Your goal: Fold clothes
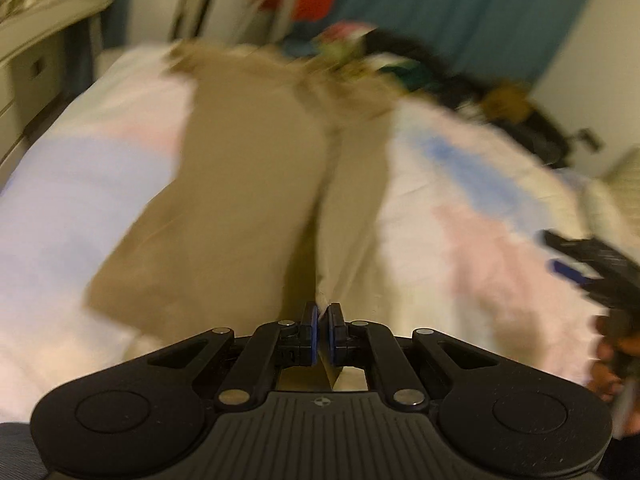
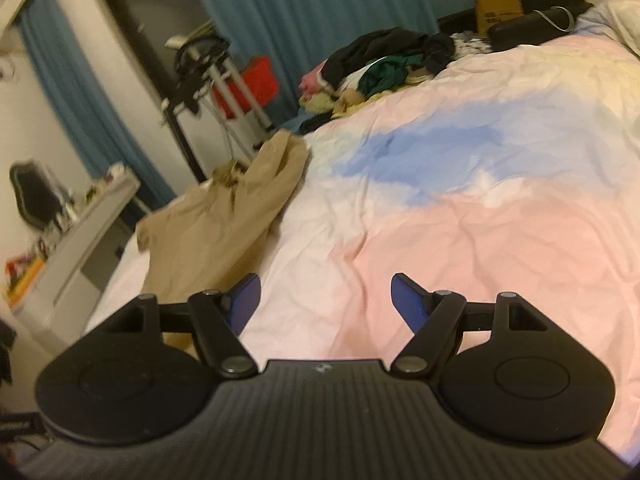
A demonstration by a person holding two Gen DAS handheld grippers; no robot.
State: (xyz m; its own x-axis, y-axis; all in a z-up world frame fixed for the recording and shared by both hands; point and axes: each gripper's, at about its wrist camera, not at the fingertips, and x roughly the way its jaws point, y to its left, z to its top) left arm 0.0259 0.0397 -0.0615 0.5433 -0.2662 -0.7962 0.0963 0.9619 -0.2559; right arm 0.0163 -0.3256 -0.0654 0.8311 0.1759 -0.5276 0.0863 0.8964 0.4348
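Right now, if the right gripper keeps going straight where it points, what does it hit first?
Most likely the bedspread. The right gripper is open and empty, aimed down at bare pink fabric. The tan garment lies off to its left and the clothes pile sits farther back; depth is uncertain.

Left gripper [image 1: 322, 322] apparently pinches tan trousers [image 1: 248, 184].

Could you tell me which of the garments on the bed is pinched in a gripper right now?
The tan trousers, spread out alone on the bedspread; the left gripper is shut on their edge. The dark clothes pile lies untouched.
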